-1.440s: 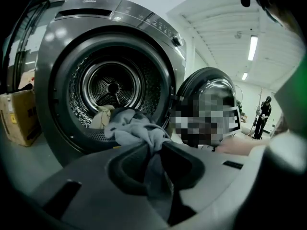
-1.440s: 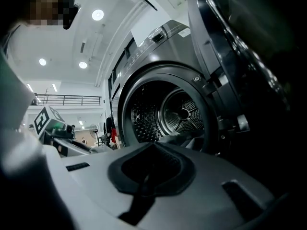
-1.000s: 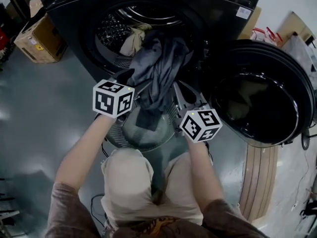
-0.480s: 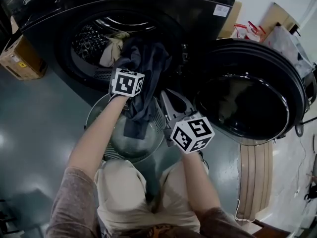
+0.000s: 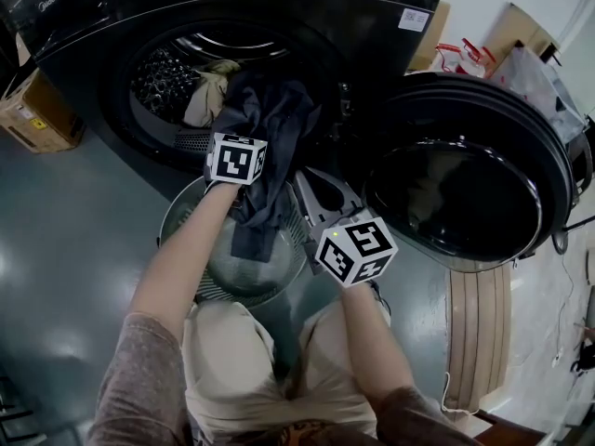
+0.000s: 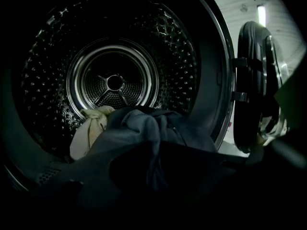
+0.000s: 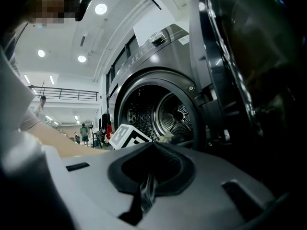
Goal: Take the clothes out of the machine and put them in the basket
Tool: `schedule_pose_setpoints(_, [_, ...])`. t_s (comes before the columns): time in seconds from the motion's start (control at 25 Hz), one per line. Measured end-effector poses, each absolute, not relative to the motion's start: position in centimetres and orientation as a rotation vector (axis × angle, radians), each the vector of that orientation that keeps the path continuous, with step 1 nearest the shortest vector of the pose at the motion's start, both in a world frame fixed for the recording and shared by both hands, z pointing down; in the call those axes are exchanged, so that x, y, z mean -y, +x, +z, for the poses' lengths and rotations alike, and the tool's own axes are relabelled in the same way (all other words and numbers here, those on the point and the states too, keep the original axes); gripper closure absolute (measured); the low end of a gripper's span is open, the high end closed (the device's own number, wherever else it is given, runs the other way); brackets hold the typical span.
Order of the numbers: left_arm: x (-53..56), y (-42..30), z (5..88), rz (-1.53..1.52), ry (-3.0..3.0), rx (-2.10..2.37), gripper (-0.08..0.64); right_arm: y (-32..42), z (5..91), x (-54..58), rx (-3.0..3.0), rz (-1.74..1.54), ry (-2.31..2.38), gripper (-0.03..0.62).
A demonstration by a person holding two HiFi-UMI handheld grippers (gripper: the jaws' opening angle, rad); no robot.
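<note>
Right now you are crouched before a black washing machine (image 5: 372, 26), seen from above. Its round door (image 5: 465, 193) swings open at the right of the frame.

A dark grey garment (image 5: 279, 128) spills from the drum opening at upper centre. It hangs over the lip, and its lower end drops into a round basket (image 5: 181, 221) on the floor just below. A beige cloth (image 5: 206, 96) lies inside the drum, touching the garment's left side.

Your left gripper (image 6: 152, 174) is at the drum mouth, left of centre. Its jaws have just been closing and are pinched on a fold of the grey garment.

Your right gripper (image 7: 146, 195) sits lower, right of centre, beside the basket's rim and pointing toward the machine. Its jaws are drawn together on a thin fold of grey fabric, apparently the same garment.

A cardboard box (image 5: 33, 110) stands on the floor at the far left edge.
</note>
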State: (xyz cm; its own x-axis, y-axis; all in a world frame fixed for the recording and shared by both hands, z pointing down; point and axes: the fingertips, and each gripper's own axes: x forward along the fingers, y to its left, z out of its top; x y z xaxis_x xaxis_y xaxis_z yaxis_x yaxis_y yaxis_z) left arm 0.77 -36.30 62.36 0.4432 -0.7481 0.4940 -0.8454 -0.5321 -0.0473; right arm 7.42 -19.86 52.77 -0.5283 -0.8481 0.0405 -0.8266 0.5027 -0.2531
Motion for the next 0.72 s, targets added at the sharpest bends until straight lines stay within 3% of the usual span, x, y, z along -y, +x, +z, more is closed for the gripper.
schedule_pose_setpoints(0.72, [18.8,-4.6,56.0,0.577,2.553,1.187,0.508,7.3,53.8,20.6,-2.620,-0.358,-1.490,0.595])
